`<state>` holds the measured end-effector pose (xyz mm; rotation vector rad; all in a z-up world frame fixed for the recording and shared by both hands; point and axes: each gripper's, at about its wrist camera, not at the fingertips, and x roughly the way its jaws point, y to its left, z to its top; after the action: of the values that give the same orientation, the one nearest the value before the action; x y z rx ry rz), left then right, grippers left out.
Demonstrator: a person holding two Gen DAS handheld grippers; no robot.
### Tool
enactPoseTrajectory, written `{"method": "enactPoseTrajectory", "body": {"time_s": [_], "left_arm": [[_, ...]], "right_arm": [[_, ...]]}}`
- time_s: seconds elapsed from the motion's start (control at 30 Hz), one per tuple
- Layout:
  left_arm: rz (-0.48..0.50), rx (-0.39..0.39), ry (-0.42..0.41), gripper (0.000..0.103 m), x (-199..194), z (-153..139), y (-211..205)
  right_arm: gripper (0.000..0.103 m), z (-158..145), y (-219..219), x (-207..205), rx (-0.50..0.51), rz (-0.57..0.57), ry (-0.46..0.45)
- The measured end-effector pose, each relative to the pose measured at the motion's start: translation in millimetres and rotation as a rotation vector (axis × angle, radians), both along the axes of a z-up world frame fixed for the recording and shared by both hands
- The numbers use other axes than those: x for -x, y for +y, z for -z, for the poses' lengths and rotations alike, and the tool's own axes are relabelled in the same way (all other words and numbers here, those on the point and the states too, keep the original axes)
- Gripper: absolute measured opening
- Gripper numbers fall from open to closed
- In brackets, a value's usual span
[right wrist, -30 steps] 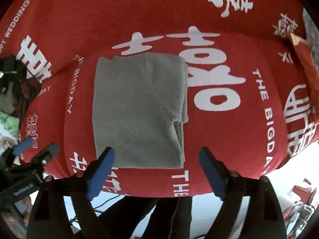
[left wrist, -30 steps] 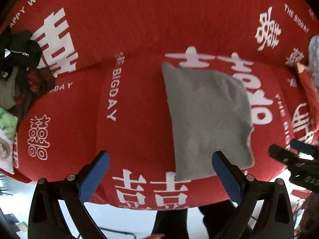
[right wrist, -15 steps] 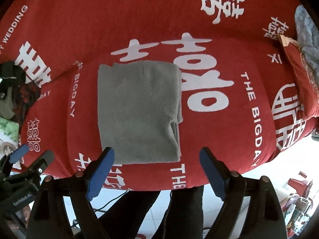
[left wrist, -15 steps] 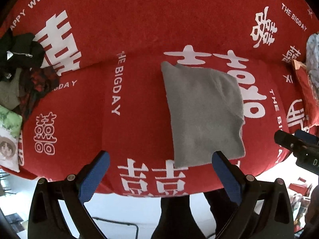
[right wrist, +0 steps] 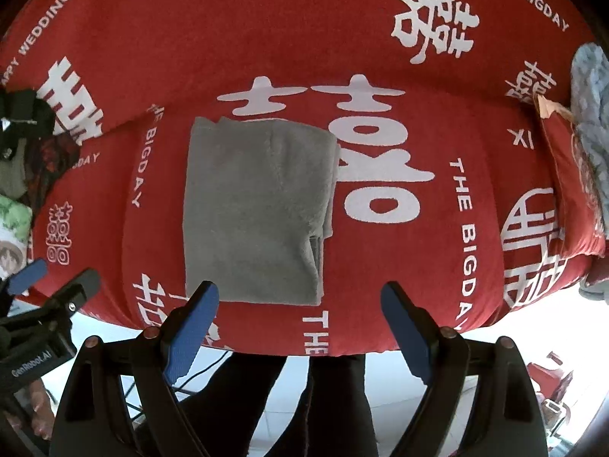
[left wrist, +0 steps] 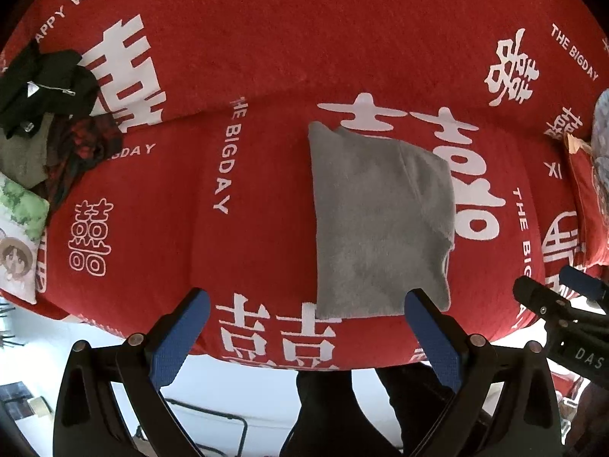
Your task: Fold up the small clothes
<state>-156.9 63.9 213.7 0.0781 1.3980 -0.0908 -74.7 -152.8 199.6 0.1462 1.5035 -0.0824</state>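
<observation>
The red cover [left wrist: 266, 57] carried white print: "THE BIGDAY" in several places, part of "HAPPY WEDDING" along its upper left edge, "XI" at the right, and large Chinese double-happiness signs. The left gripper [right wrist: 34, 327] read "GenRobot.AI"; the right gripper [left wrist: 563, 316] showed "DAS".

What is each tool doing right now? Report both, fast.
Left tool: open, holding nothing.
Right tool: open, holding nothing; the folded grey garment lies free.

Red printed sofa cover [left wrist: 266, 57]; folded grey garment [left wrist: 377, 224], clothes heap [left wrist: 49, 114] atop.
</observation>
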Motion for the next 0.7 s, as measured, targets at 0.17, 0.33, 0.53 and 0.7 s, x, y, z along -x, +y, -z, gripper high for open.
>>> {"method": "enactPoseTrajectory", "body": {"time_s": [0.17, 0.33, 0.53, 0.7], "left_arm": [[0.000, -0.002, -0.002, 0.102, -1.6, -0.5, -0.7], [-0.012, -0.002, -0.010, 0.102, -4.8, -2.3, 1.7], [-0.008, -0.002, -0.010, 0.102, -4.8, -2.5, 1.1], [-0.007, -0.007, -0.016, 0.102, -4.1, -2.7, 0.6]], "right_arm": [[0.089, -1.1, -2.3, -1.4, 0.011, 0.007, -0.003], [0.089, -3.0, -3.4, -2.3, 0.022, 0.015, -0.012], [0.089, -4.3, -6.4, -2.8, 0.034, 0.025, -0.020], [0.089, -4.3, -9.3, -3.5, 0.049, 0.034, -0.022]]}}
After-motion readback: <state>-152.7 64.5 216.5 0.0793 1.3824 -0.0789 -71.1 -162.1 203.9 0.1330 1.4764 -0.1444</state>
